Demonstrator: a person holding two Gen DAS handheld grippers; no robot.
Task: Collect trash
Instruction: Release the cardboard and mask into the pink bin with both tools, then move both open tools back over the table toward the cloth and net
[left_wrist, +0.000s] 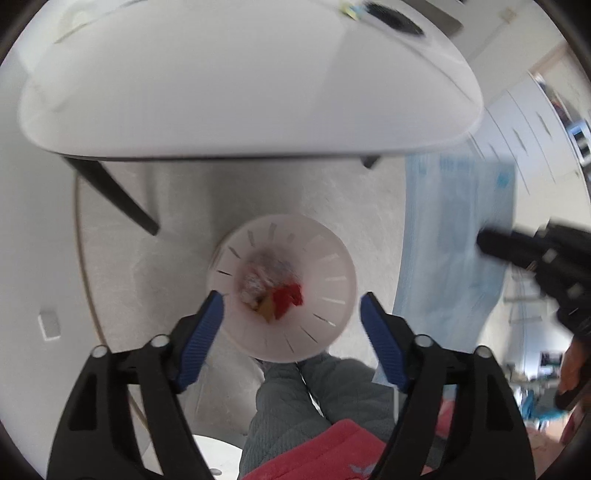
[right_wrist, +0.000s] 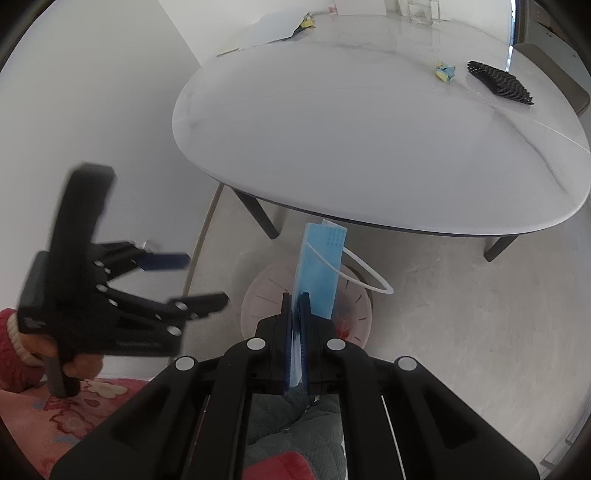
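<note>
Bin (left_wrist: 325, 258), white w/ slotted wall, stands on the floor just off the table's near edge; we see red, yellow and pale scraps at its bottom. Our left gripper (left_wrist: 291, 325) hangs over it, pointing steeply down, jaws wide apart w/ nothing between the blue pads. Our right gripper (right_wrist: 295, 317) is clamped tight on a blue face mask (right_wrist: 321, 269), which sticks up past the fingertips above the bin, white ear loop (right_wrist: 369, 273) dangling to one side. On the table (right_wrist: 369, 155), near the far right edge, lie a crumpled yellow-blue wrapper (right_wrist: 445, 72) and a black ridged item (right_wrist: 500, 83), close but apart.
</note>
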